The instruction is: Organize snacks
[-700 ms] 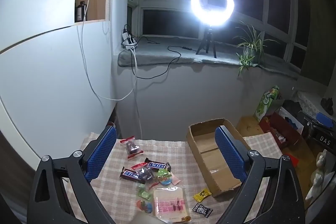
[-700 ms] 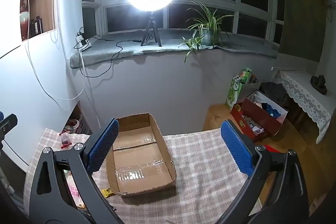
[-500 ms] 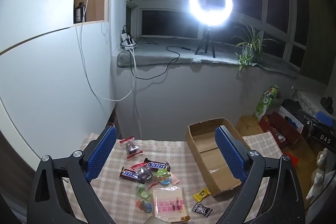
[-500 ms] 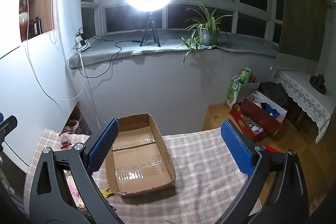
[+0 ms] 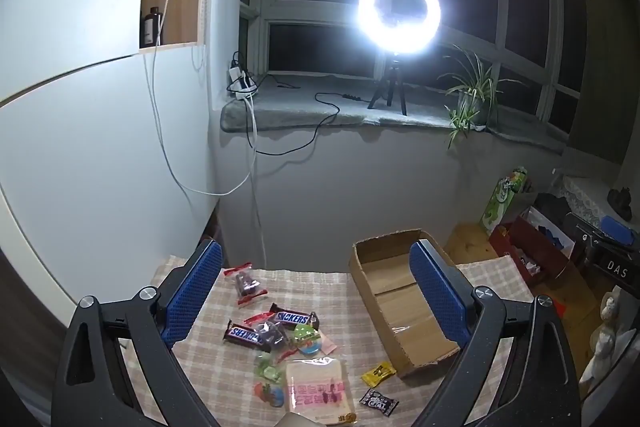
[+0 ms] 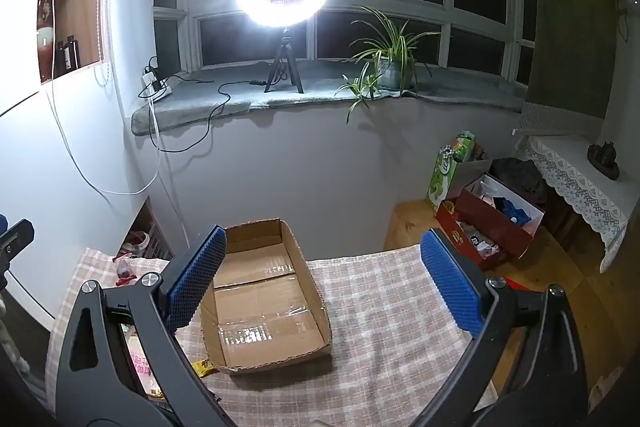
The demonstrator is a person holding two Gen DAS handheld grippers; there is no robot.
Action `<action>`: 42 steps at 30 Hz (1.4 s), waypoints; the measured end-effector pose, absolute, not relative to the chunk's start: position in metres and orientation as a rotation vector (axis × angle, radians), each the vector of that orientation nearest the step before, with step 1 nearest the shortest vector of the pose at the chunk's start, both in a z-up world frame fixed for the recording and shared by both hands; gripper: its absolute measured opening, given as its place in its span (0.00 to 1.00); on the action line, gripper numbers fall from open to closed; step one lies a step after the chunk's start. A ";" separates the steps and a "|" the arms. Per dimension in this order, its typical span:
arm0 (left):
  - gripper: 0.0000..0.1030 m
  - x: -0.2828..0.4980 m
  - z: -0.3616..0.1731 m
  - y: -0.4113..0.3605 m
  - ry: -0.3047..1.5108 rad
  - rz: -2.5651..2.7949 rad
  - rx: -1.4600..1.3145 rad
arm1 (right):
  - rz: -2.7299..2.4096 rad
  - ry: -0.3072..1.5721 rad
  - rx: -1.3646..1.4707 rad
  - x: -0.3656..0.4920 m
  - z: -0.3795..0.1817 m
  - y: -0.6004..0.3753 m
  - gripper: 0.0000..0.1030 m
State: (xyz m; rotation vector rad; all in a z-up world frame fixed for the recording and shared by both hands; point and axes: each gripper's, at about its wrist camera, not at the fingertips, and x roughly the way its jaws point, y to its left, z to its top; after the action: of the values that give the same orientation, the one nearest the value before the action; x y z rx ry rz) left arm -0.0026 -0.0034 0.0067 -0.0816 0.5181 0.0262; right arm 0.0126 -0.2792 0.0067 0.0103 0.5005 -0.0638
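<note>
Pre-grasp, nothing picked yet. Left gripper (image 5: 316, 291) jaws wide apart, empty, hovering above the loose pile of wrapped snacks (image 5: 292, 355) on the checked pink-beige tablecloth (image 5: 224, 359). Shallow brown cardboard tray (image 6: 264, 299) sits just right of the pile, empty. Right gripper (image 6: 324, 279) also spread wide, empty, above the tray. Next, probably: left drops onto one item, e.g. the brown Snickers bar (image 5: 294, 317), and closes.
</note>
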 end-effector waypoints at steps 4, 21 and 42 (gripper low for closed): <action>0.92 -0.003 0.006 -0.004 0.517 0.029 -0.084 | -0.064 0.501 0.010 0.011 0.008 -0.280 0.97; 0.92 -0.005 0.005 -0.004 0.537 0.041 -0.079 | -0.061 0.520 0.011 0.012 0.005 -0.279 0.97; 0.92 -0.007 -0.001 -0.006 0.538 0.039 -0.078 | -0.060 0.523 0.011 0.013 0.003 -0.279 0.97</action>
State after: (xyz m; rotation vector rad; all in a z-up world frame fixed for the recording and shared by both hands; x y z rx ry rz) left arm -0.0072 -0.0063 -0.0007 -0.0780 0.5381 0.0391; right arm 0.0129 -0.2795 0.0033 0.0114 0.5233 -0.0597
